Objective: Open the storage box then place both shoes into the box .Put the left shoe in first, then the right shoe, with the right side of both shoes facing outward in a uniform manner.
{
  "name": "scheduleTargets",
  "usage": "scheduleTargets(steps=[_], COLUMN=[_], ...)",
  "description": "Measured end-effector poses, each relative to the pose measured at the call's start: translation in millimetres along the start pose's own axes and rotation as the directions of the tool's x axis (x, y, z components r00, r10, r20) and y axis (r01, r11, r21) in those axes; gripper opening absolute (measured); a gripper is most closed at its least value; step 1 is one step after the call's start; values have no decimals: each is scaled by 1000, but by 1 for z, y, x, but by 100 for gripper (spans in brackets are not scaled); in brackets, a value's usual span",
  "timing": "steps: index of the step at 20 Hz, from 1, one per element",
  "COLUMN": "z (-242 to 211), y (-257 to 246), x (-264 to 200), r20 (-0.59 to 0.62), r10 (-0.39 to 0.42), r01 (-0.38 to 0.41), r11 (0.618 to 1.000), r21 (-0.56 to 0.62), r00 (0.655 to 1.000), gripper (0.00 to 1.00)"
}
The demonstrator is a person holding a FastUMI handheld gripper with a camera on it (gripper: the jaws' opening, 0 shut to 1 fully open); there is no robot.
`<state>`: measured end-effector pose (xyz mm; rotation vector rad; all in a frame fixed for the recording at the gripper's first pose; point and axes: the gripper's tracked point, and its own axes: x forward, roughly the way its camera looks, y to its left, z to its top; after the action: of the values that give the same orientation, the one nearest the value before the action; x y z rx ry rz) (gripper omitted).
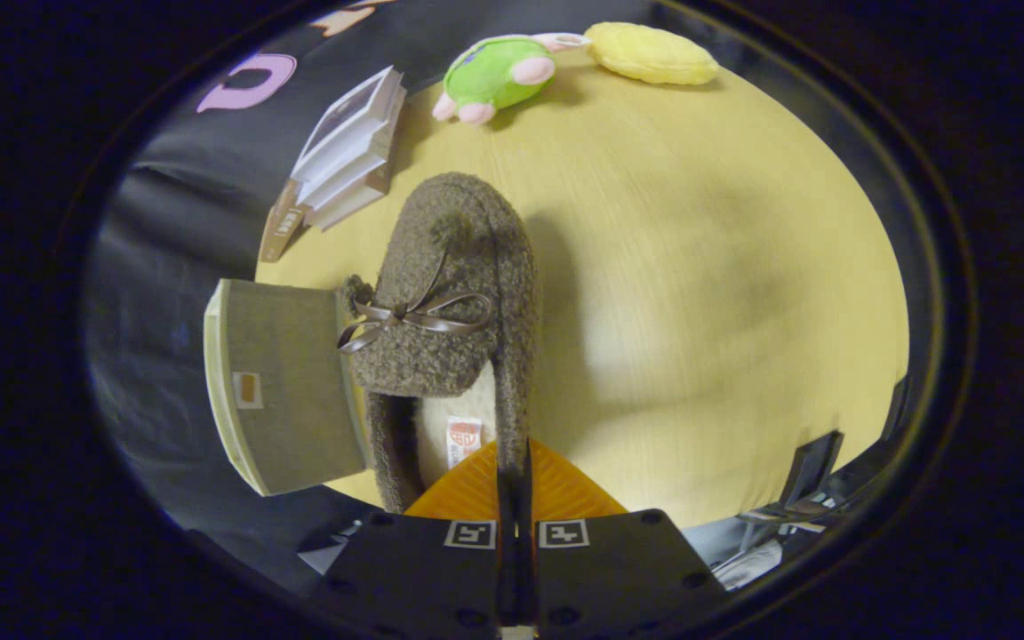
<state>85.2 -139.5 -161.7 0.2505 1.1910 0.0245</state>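
Heel end of the fuzzy grey-brown slipper with a ribbon bow (450, 293) is hidden behind the gripper (512, 462), whose fingers pinch its right wall. The grey fabric storage box (285, 387) at the table's left edge is cut off; can't tell if it's open. Small label inside the slipper is too small to make out. Stacked white books (348, 151) partly overhang the light wooden table (699, 267) edge, titles illegible.
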Motion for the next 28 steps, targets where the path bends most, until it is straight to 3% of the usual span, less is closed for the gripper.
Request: scheduleTargets(steps=[6, 9, 18, 24, 28], z=[-14, -18, -44, -62, -61], y=[66, 112, 266, 311, 303], x=[-58, -78, -93, -37, 0], r20=[85, 113, 113, 70, 83], r10=[81, 164, 346, 274, 163], r01=[-81, -165, -335, -259, -144], r11=[997, 986, 936, 950, 969], r21=[2, -3, -110, -173, -201], r00=[993, 980, 931, 959, 983], gripper=[4, 4, 4, 4, 4])
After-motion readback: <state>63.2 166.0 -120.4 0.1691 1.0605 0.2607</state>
